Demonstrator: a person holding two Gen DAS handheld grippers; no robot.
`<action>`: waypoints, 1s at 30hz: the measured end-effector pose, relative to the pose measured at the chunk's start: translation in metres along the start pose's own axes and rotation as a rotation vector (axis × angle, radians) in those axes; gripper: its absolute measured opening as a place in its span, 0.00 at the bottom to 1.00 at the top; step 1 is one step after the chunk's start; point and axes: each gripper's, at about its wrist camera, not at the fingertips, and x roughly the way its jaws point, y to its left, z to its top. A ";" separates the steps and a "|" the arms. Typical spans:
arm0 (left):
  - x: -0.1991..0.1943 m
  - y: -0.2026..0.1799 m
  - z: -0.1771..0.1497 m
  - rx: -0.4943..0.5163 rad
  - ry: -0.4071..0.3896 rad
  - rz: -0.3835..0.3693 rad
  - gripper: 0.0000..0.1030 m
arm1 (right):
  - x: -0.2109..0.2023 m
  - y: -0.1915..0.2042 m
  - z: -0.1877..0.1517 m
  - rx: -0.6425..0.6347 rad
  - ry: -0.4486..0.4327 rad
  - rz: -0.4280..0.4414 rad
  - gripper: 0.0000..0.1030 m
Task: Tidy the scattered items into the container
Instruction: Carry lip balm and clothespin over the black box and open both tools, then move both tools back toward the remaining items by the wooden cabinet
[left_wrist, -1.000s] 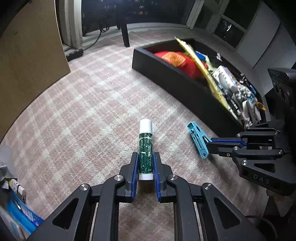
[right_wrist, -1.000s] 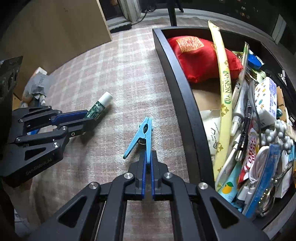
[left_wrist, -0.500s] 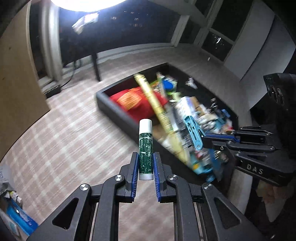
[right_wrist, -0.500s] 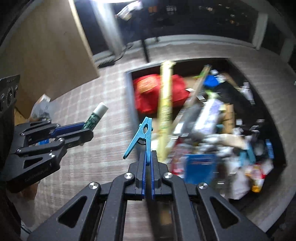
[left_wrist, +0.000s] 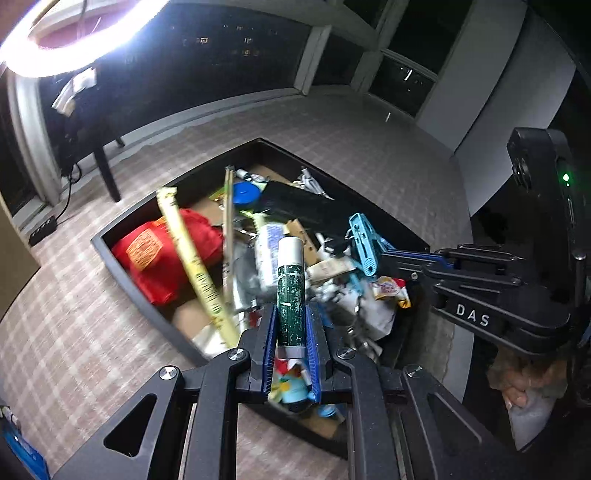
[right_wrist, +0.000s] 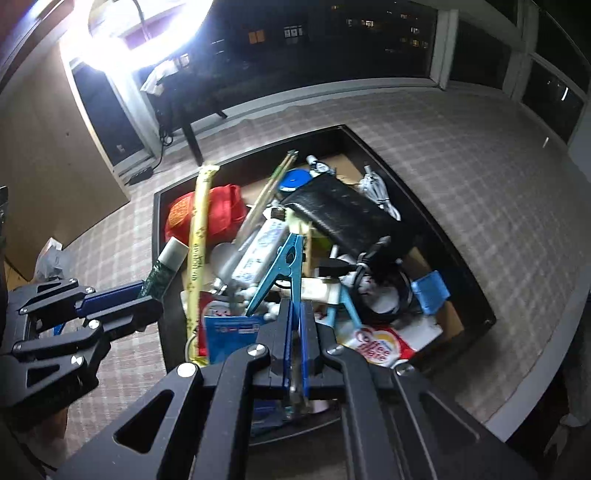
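Left gripper (left_wrist: 291, 345) pinches green tube (left_wrist: 291, 301) at its base, cap forward, held above bin (left_wrist: 110, 254) near its front edge: likely ready to drop.
Right gripper (right_wrist: 294, 325) pinches blue clip (right_wrist: 284, 267) by its tail, above bin's middle.
Legible: "DAS" on right gripper body; "Coffee mate" packet (right_wrist: 373, 345) near bin's front edge.

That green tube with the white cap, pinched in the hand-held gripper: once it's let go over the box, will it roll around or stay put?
The green tube is round and smooth, so on bare floor it would probably roll. Dropped into the black box, the clutter there, like the red pouch, would likely stop it. It looks stiff and light: the left hand-held gripper holds it straight near its base.
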 end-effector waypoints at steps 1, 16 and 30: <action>0.001 -0.003 0.001 0.003 0.001 0.000 0.14 | -0.001 -0.002 0.000 0.002 -0.001 -0.002 0.04; -0.013 -0.019 0.007 0.009 -0.050 0.121 0.48 | -0.017 -0.002 0.005 -0.006 -0.051 -0.006 0.42; -0.040 0.019 -0.018 -0.125 -0.059 0.191 0.48 | -0.021 0.029 -0.002 -0.085 -0.072 0.036 0.53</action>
